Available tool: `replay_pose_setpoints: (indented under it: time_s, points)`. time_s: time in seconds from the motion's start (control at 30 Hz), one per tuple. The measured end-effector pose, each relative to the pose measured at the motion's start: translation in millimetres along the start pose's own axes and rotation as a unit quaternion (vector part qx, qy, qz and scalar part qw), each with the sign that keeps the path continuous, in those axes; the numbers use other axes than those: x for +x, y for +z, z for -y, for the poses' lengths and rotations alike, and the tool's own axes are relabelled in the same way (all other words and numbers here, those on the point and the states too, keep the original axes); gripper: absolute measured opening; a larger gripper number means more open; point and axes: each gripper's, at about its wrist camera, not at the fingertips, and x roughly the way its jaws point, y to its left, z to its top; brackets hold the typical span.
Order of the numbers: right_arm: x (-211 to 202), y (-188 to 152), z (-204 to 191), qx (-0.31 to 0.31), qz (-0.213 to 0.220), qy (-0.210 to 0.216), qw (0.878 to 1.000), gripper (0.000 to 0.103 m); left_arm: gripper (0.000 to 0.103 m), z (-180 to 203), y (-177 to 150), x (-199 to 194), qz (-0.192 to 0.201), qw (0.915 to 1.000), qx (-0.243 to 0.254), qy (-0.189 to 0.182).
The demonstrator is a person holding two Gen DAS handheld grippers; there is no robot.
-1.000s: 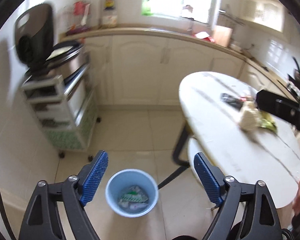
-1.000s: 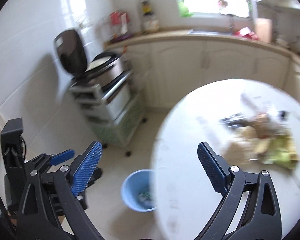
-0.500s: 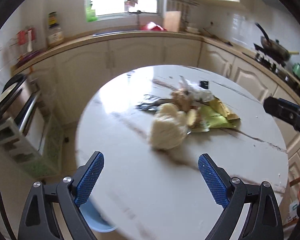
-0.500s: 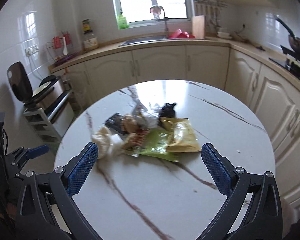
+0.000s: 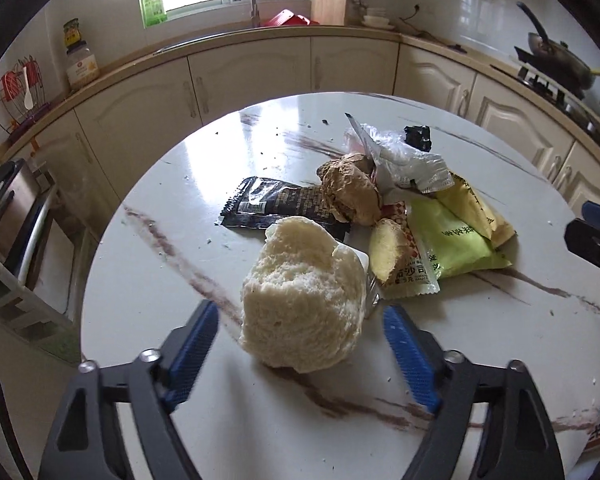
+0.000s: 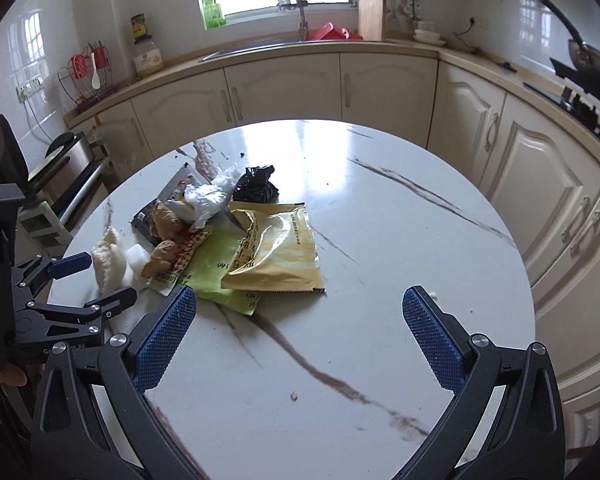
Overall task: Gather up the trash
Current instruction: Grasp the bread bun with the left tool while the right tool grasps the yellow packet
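Kitchen: we're over a round white marble table (image 6: 380,208) with cream cabinets (image 6: 284,80) and a sink counter behind it.

Since a second ago: we've swung away from the floor and the blue bin with wrappers in it; that bin is out of both views now, and the table fills them.

Since half a second ago: we've closed in, and the white bun that sat well ahead now sits right at our left fingers.

Left gripper (image 5: 300,346): jaws spread wide, the blue pads (image 5: 192,354) flanking the steamed bun (image 5: 300,300) on both sides, with a gap on each side, nothing pinched.

Right gripper (image 6: 300,336): jaws spread wide too, low over bare tabletop, nothing between them; the left pad (image 6: 164,340) is just beside the green packet's near edge.

Trash pile: it lies on the table's left half in the right view, all touching or overlapping.

Bun: nearest to us, torn open, resting on the table.

Black wrapper (image 5: 276,206): flat, just behind the bun.

Brown bread chunk (image 5: 350,192): on the black wrapper's end.

Clear crumpled plastic (image 5: 404,164): piled against the brown bread.

Green packet (image 6: 216,268): lying under the yellow packet (image 6: 276,252).

Black plastic wad (image 6: 256,186): at the pile's far edge.

Containers: we see none holding trash in either view.
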Motion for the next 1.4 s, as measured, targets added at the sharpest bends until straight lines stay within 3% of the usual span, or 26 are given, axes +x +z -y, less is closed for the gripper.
replay_pose_setpoints:
  time_s: [0.07, 0.13, 0.43, 0.5, 0.53, 0.6, 0.87, 0.93, 1.07, 1.3, 1.4]
  points:
    - [8, 5, -2, -0.007, -0.003, -0.002, 1.0, 0.103, 0.052, -3, 1, 6, 0.0, 1.0, -0.005, -0.006]
    - [17, 10, -6, -0.014, -0.009, -0.001, 1.0, 0.103, 0.047, -6, 0, 9, 0.001, 1.0, -0.005, -0.005]
    - [75, 28, -24, -0.032, -0.045, -0.008, 0.998, 0.102, 0.043, -18, -13, -6, 0.023, 0.9996, -0.006, -0.016]
    - [83, 32, -22, -0.028, -0.048, -0.013, 0.998, 0.09, 0.043, -20, -15, -13, 0.027, 0.9995, -0.004, -0.015]
    - [86, 34, -24, -0.032, -0.049, -0.017, 0.998, 0.074, 0.043, -20, -15, -17, 0.029, 0.9995, -0.004, -0.014]
    - [91, 35, -26, -0.039, -0.055, -0.024, 0.997, 0.056, 0.043, -21, -16, -25, 0.035, 0.9992, -0.001, -0.018]
    - [91, 30, -45, -0.091, -0.056, -0.017, 0.994, 0.031, 0.043, -24, -22, -47, 0.046, 0.9984, -0.002, -0.033]
    - [82, 29, -45, -0.088, -0.045, -0.004, 0.995, 0.011, 0.043, -25, -25, -53, 0.049, 0.9981, -0.005, -0.036]
    - [61, 29, -42, -0.073, -0.031, 0.016, 0.997, 0.01, 0.036, -29, -32, -69, 0.056, 0.9974, -0.009, -0.043]
    - [19, 21, -45, -0.051, -0.007, 0.042, 0.998, 0.01, 0.036, -38, -48, -74, 0.049, 0.9965, -0.019, -0.065]
    - [9, 14, -49, -0.052, -0.005, 0.052, 0.997, 0.01, 0.048, -46, -58, -66, 0.038, 0.9959, -0.03, -0.077]
